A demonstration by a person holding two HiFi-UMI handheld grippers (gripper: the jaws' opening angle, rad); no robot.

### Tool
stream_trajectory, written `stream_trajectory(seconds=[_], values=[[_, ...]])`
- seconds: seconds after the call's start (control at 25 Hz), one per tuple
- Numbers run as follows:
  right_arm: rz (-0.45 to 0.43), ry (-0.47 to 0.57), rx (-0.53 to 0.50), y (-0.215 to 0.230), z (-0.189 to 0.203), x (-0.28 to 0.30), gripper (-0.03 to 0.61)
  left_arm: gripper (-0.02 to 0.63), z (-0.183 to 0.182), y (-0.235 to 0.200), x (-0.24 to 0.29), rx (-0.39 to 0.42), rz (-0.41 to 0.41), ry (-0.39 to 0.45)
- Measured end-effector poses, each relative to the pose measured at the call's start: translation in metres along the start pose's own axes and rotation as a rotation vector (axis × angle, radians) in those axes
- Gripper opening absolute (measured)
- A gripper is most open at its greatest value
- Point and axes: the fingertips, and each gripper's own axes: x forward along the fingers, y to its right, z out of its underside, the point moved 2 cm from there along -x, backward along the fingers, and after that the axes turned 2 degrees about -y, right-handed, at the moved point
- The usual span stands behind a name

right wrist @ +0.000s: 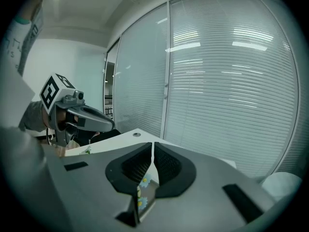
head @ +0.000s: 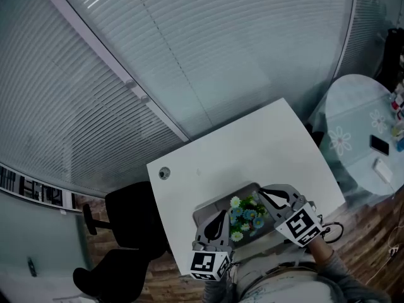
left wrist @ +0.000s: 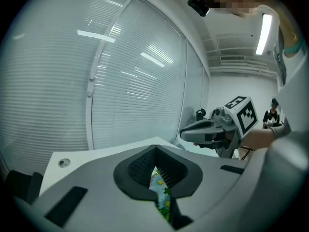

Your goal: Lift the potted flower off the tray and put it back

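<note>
Evidently the potted flower [head: 246,218] stands on the tray [head: 207,209], left gripper [head: 218,222] at its nine o'clock, right gripper [head: 268,197] at three, both clenched empty; likely light, blooms fragile; I'd grip the pot.

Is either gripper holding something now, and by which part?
Nothing is held: left gripper and right gripper are both shut and empty, beside the potted flower.

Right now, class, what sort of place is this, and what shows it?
Probably an office or meeting room: walls of slatted blinds behind glass, a white desk with a cable hole, and black office chairs beside it.
</note>
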Motion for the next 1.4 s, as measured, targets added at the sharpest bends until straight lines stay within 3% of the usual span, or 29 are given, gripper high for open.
stream_trajectory(seconds=[0.4, 0.96, 1.4], values=[[0.019, -0.073, 0.032, 0.011, 0.036, 0.0, 0.025, 0.011, 0.014, -0.014, -0.003, -0.061, 0.004, -0.027], [0.06, -0.204, 0.148, 0.023, 0.094, 0.005, 0.025, 0.011, 0.041, -0.042, 0.004, -0.039, 0.036, -0.073], [-0.055, -0.225, 0.079, 0.018, 0.119, 0.006, 0.025, 0.011, 0.061, -0.05, 0.01, -0.013, 0.087, -0.105]])
